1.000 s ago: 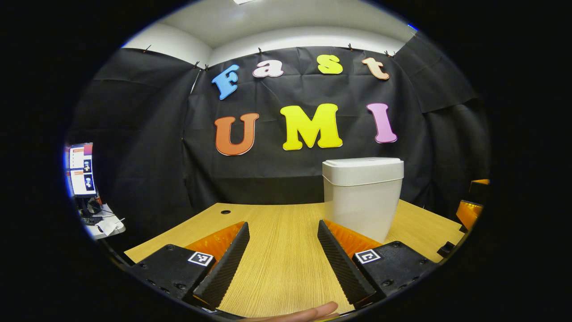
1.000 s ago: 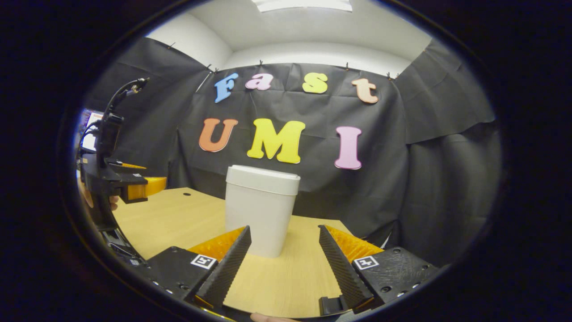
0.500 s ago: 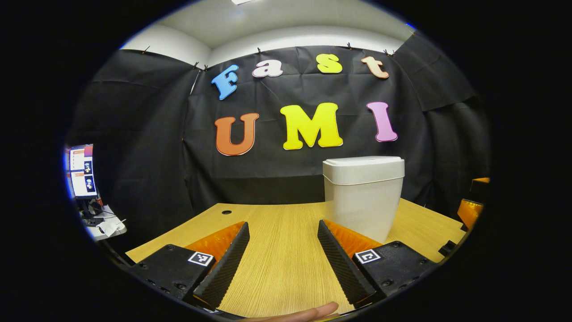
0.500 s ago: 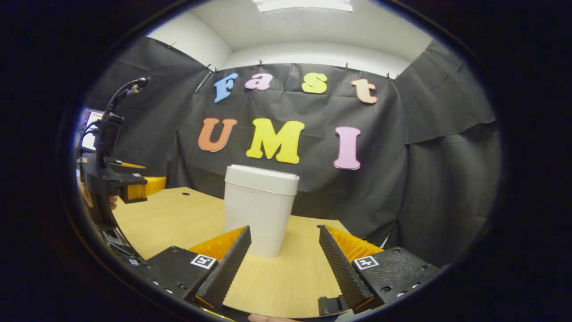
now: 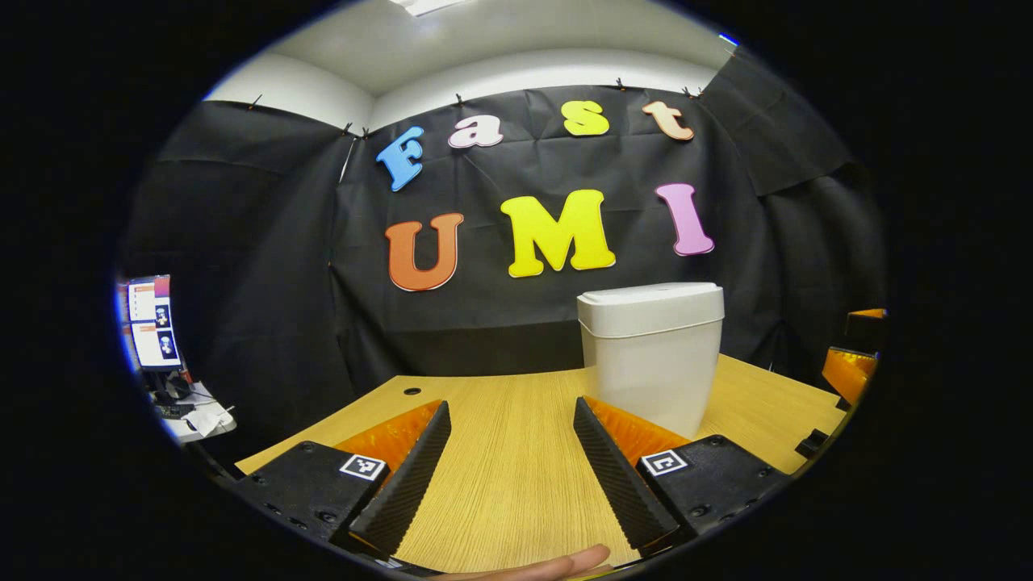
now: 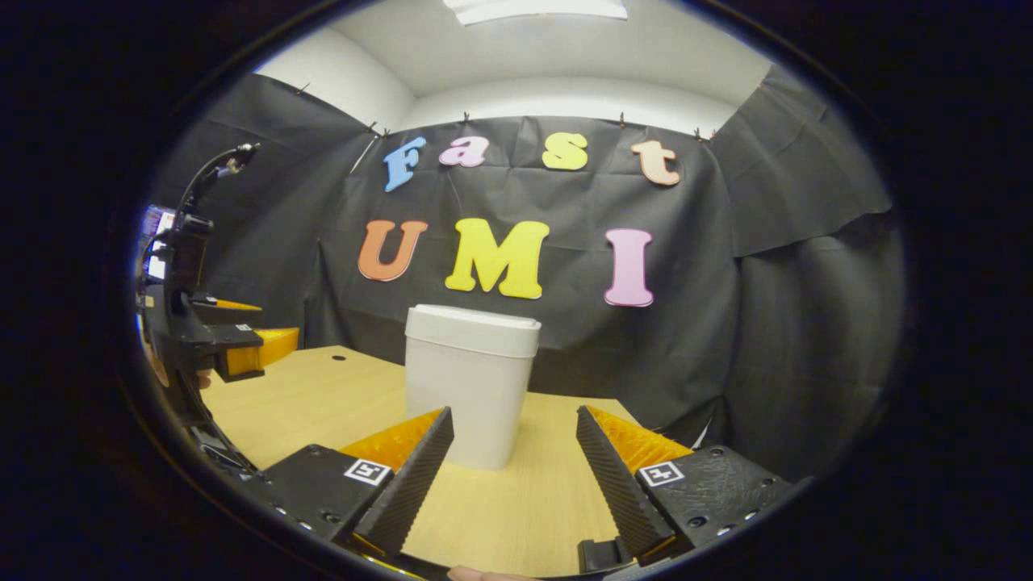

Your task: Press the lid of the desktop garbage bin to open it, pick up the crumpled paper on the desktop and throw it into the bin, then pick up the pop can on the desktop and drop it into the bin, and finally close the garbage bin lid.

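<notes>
A white desktop garbage bin (image 5: 650,355) stands upright on the wooden desk (image 5: 500,452) with its lid (image 5: 650,303) down. In the left gripper view it sits ahead and to the right of my left gripper (image 5: 510,468), which is open and holds nothing. In the right gripper view the bin (image 6: 472,383) stands just ahead of my right gripper (image 6: 514,472), slightly left of centre; that gripper is open and empty too. The left gripper (image 6: 234,347) also appears at the far left of the right gripper view, and part of the right gripper (image 5: 851,367) shows at the right edge of the left gripper view.
The desk (image 6: 323,403) has a small cable hole (image 5: 412,390) near its back left corner. Black cloth closes the booth behind and to both sides. A monitor (image 5: 152,323) and a cluttered side table (image 5: 194,411) lie beyond the desk's left edge. A fingertip (image 5: 557,563) shows below my left gripper.
Both views have tilted very slightly, so the bin sits a touch lower and more to the left in the left gripper view. Both grippers stay open; the bin has not moved.
</notes>
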`<control>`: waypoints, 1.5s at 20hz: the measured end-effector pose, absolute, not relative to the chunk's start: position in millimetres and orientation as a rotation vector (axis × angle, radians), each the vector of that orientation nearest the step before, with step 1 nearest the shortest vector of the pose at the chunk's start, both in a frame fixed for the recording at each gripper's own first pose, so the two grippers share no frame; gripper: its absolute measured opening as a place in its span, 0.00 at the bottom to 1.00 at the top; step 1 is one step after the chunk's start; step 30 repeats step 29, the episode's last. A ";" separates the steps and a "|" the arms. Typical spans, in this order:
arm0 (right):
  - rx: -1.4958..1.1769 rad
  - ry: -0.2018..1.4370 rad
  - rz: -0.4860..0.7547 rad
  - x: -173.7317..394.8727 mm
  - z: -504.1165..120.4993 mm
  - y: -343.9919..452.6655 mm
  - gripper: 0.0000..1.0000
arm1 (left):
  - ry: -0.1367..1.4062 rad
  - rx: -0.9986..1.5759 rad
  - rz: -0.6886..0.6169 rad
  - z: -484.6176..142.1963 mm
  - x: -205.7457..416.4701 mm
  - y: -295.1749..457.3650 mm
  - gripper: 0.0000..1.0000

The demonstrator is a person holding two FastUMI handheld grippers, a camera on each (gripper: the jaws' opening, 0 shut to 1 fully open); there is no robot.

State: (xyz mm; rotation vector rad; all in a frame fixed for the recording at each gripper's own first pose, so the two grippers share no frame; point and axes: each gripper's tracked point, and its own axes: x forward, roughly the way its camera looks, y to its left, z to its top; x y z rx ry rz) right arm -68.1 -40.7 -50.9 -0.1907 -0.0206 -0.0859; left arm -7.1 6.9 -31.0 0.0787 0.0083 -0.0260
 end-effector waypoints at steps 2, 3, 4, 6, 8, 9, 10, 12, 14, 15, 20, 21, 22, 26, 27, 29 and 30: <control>-0.181 -0.009 -0.081 -66.2 -54.5 -41.0 0.98 | -0.013 0.088 -0.023 -25.0 -11.4 7.0 0.99; -0.176 -0.004 -0.080 -66.9 -55.7 -40.9 0.93 | -0.023 0.088 -0.025 -23.3 -13.4 4.8 0.98; -0.177 -0.002 -0.080 -67.3 -55.5 -41.0 0.95 | -0.032 0.081 -0.029 -20.3 -14.7 3.2 0.98; -0.187 -0.006 -0.086 -68.9 -54.3 -42.5 0.95 | -0.030 0.061 -0.040 -21.7 -13.9 -1.0 0.98; -0.189 -0.014 -0.093 -71.9 -52.8 -43.9 0.95 | -0.014 0.056 -0.039 -27.3 -12.7 0.0 0.98; -0.189 -0.016 -0.097 -72.2 -52.7 -44.2 0.95 | -0.009 0.053 -0.042 -27.9 -13.1 0.1 0.98; -0.191 -0.017 -0.097 -72.8 -52.8 -43.7 0.95 | -0.006 0.050 -0.043 -27.6 -12.4 0.6 0.98; -0.199 -0.019 -0.093 -72.1 -53.1 -40.5 0.98 | -0.004 0.053 -0.043 -29.2 -11.9 2.4 0.98; -0.208 -0.014 -0.092 -71.3 -55.9 -38.7 0.98 | -0.007 0.062 -0.035 -28.8 -12.1 4.6 0.98; -0.212 -0.010 -0.089 -70.7 -58.3 -36.9 0.98 | -0.010 0.064 -0.031 -27.8 -11.9 6.4 0.98; -0.214 -0.002 -0.080 -69.2 -60.8 -33.7 0.95 | -0.006 0.058 -0.024 -29.4 -10.6 8.8 0.98; -0.211 -0.002 -0.078 -69.1 -61.2 -33.9 0.95 | -0.008 0.056 -0.019 -28.2 -10.4 10.8 0.98; -0.211 -0.001 -0.078 -69.6 -61.7 -34.2 0.95 | -0.008 0.053 -0.014 -27.7 -10.2 11.5 0.98; -0.198 0.001 -0.092 -68.5 -61.8 -41.1 0.98 | -0.001 0.046 -0.024 -30.9 -8.6 7.3 0.98; -0.200 -0.001 -0.091 -67.7 -61.9 -41.5 0.98 | -0.004 0.045 -0.028 -31.7 -7.9 5.8 0.98; -0.206 0.000 -0.099 -65.5 -62.9 -44.4 0.95 | -0.003 0.046 -0.032 -31.8 -7.4 4.4 0.98; -0.206 0.000 -0.099 -65.5 -62.9 -44.4 0.95 | -0.003 0.046 -0.032 -31.8 -7.4 4.4 0.98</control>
